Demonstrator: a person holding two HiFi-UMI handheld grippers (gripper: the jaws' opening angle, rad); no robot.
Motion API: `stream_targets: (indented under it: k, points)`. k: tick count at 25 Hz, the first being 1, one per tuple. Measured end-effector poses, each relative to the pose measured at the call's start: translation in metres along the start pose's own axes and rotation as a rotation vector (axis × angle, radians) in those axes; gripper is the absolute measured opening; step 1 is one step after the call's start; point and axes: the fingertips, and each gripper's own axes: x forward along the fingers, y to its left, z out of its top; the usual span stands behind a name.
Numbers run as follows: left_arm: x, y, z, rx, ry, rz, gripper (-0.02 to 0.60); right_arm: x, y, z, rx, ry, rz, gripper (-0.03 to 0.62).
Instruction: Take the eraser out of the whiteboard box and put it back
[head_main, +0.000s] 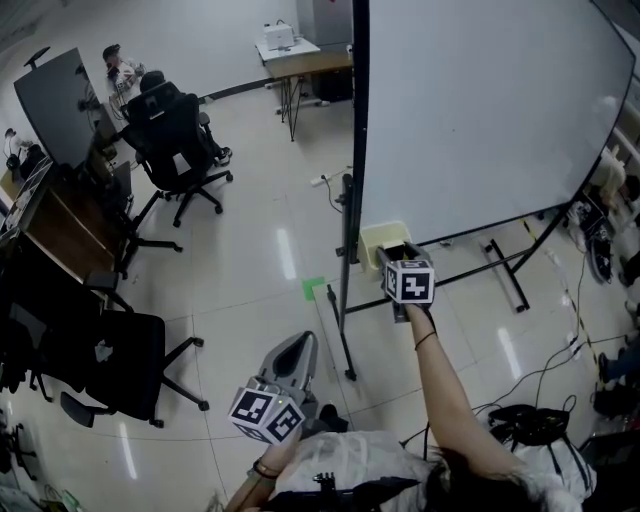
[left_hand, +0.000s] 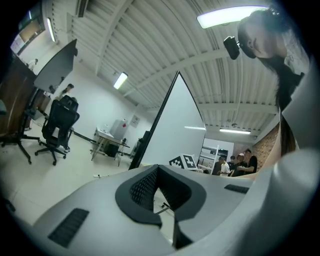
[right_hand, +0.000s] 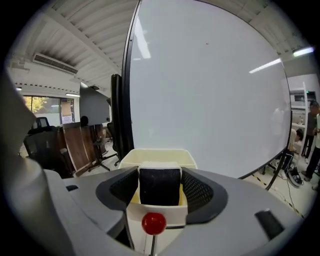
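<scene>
The pale yellow whiteboard box (right_hand: 157, 155) hangs at the whiteboard's (right_hand: 210, 90) lower left corner, also visible as the box (head_main: 370, 238) in the head view. Inside it stands the eraser (right_hand: 160, 189), black felt facing me under a white top. My right gripper (right_hand: 160, 175) is open, a jaw on each side of the eraser, its pads not seen pressing on it. From above, the right gripper (head_main: 398, 254) reaches the box on an outstretched arm. My left gripper (head_main: 302, 342) hangs low by the person's body, away from the board. Its tips meet with nothing between them, as the left gripper (left_hand: 157, 169) view shows.
The whiteboard stands on a black wheeled frame (head_main: 346, 320) with floor legs. Office chairs (head_main: 175, 140) and a second chair (head_main: 110, 365) stand left, beside dark desks. Cables (head_main: 535, 420) lie on the floor at right. A small red ball on a thin stem (right_hand: 153, 223) shows below the box.
</scene>
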Motion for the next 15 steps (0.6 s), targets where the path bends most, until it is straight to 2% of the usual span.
stream_targets:
  k: [4, 10, 15]
  points:
    - [0.006, 0.009, 0.002, -0.016, 0.001, 0.002, -0.014, 0.001, 0.002, 0.005, 0.003, -0.029, 0.008, 0.299]
    - [0.011, 0.012, -0.002, -0.032, 0.012, -0.015, -0.014, -0.001, 0.001, 0.004, 0.019, -0.009, -0.001, 0.284]
    - [0.009, 0.013, -0.002, -0.039, 0.013, -0.017, -0.014, -0.025, -0.001, 0.035, 0.023, -0.105, -0.029, 0.282]
